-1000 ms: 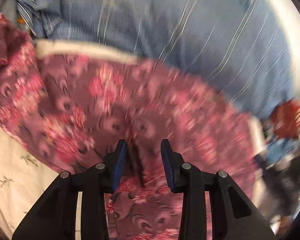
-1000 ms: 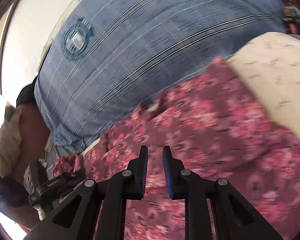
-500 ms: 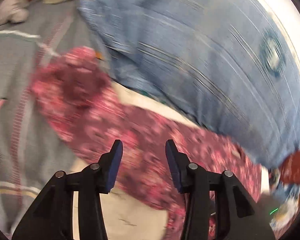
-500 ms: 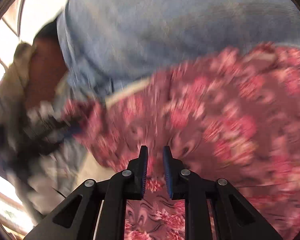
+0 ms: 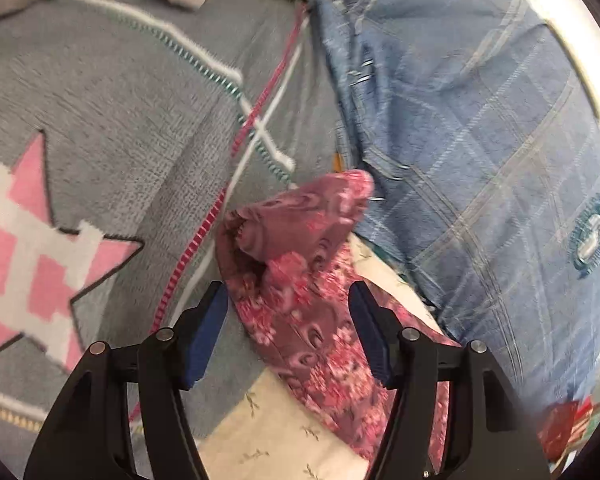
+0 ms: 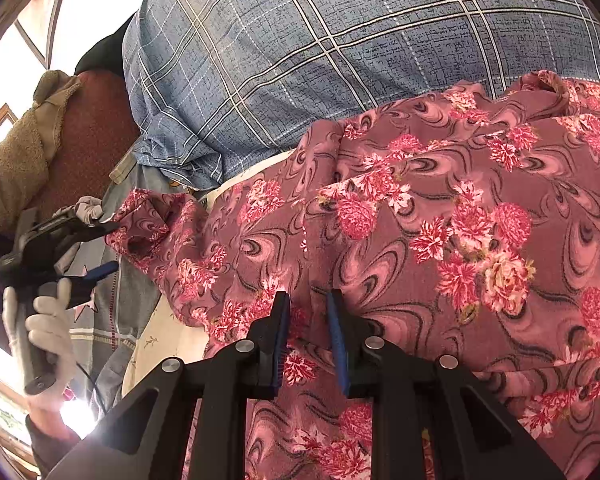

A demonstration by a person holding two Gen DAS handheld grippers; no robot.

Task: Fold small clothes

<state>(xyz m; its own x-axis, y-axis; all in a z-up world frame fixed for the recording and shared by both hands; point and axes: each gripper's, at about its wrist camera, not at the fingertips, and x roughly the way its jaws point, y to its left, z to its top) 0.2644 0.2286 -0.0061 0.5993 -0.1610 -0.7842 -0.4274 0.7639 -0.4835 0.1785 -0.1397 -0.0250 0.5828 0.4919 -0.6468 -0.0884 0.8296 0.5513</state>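
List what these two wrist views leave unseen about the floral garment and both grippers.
- Floral garment: right wrist view cuts it off at right and bottom edges; its full shape is unknown.
- Right gripper: cloth bunches between narrow jaws; pad contact cannot be confirmed.
- Left gripper: jaws opening over the sleeve end; height above the cloth is unclear.
- Checked pillow: hides the garment's far edge, left wrist view.

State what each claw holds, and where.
Right claw pinches a middle fold of the floral garment; left claw, jaws opening around its edge, holds nothing.
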